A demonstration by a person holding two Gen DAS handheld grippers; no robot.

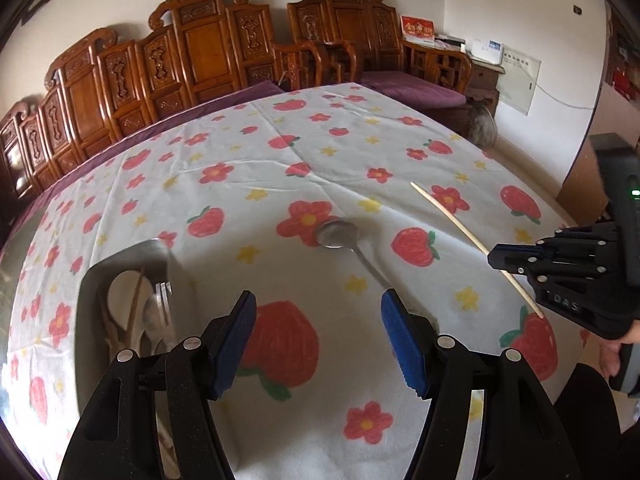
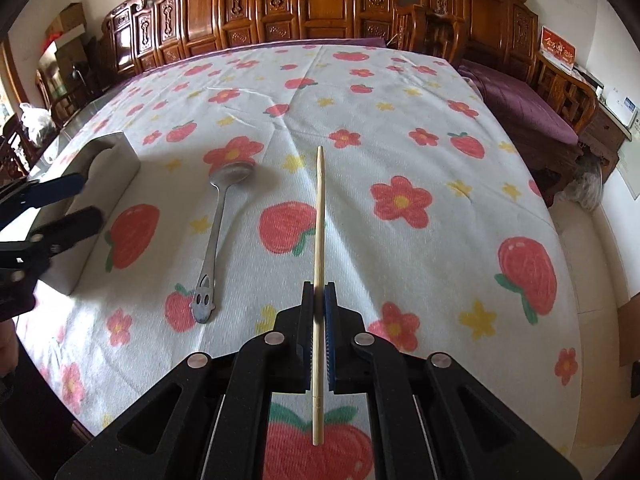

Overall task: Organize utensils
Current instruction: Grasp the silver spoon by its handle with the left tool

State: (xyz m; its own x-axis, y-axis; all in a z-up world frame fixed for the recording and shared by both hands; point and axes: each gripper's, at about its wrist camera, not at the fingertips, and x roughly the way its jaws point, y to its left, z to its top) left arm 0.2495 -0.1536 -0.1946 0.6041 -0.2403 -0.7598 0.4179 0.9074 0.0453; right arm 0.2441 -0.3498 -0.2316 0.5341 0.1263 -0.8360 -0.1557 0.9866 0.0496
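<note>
My right gripper (image 2: 319, 289) is shut on a pale wooden chopstick (image 2: 320, 208), which points away from me above the cloth. In the left wrist view the same chopstick (image 1: 448, 216) sticks out both sides of the right gripper (image 1: 496, 259). A metal spoon (image 2: 218, 232) lies flat on the tablecloth, bowl far, left of the chopstick. My left gripper (image 1: 319, 294) is open with nothing between its blue pads, and hovers above the spoon's (image 1: 338, 234) handle end. A steel utensil holder (image 1: 120, 276) stands to its left with a white spoon, a chopstick and a fork inside.
The table (image 2: 400, 128) wears a white cloth printed with strawberries and flowers. The steel holder (image 2: 108, 168) sits near its left edge, beside the left gripper (image 2: 86, 200). Carved wooden benches (image 2: 320, 0) with purple cushions run behind the table. A hand (image 1: 616, 352) holds the right gripper.
</note>
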